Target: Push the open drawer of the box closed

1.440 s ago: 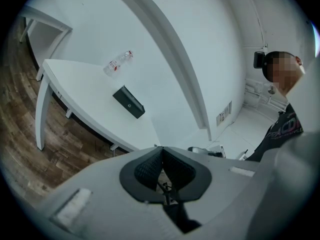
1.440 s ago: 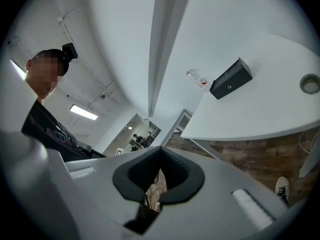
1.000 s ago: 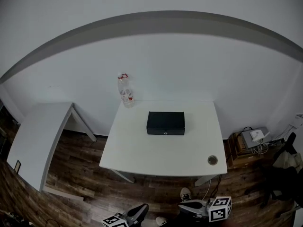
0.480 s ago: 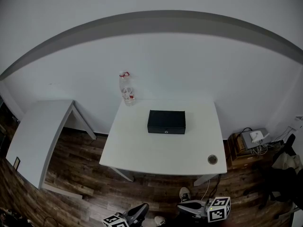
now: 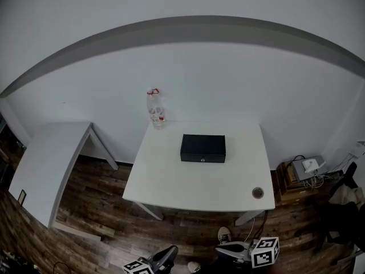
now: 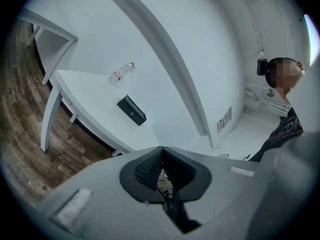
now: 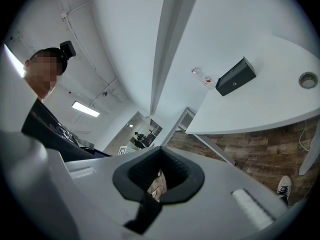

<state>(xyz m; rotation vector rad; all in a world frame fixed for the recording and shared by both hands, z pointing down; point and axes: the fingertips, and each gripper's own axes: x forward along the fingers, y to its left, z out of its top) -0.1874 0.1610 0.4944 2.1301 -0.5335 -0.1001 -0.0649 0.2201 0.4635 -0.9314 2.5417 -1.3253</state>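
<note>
A small black box point(image 5: 203, 148) sits on the white table point(image 5: 188, 187), toward its back edge, with a pale knob on its front face. From this distance its front looks flush. The box also shows in the left gripper view point(image 6: 131, 110) and the right gripper view point(image 7: 236, 76), far off in both. My left gripper point(image 5: 168, 253) and right gripper point(image 5: 225, 247) hang low at the bottom of the head view, well short of the table. Both are shut with nothing held, pads together in the left gripper view point(image 6: 161, 153) and the right gripper view point(image 7: 160, 153).
A clear plastic bottle point(image 5: 155, 110) stands at the table's back left corner. A round cable hole point(image 5: 258, 192) is at the front right. A second white table point(image 5: 43, 164) stands to the left. A low wooden stand with a device and cables point(image 5: 302, 170) is at the right.
The head view has shifted slightly, so the table and box sit a little further right and lower in the picture. Both grippers stay low and shut.
</note>
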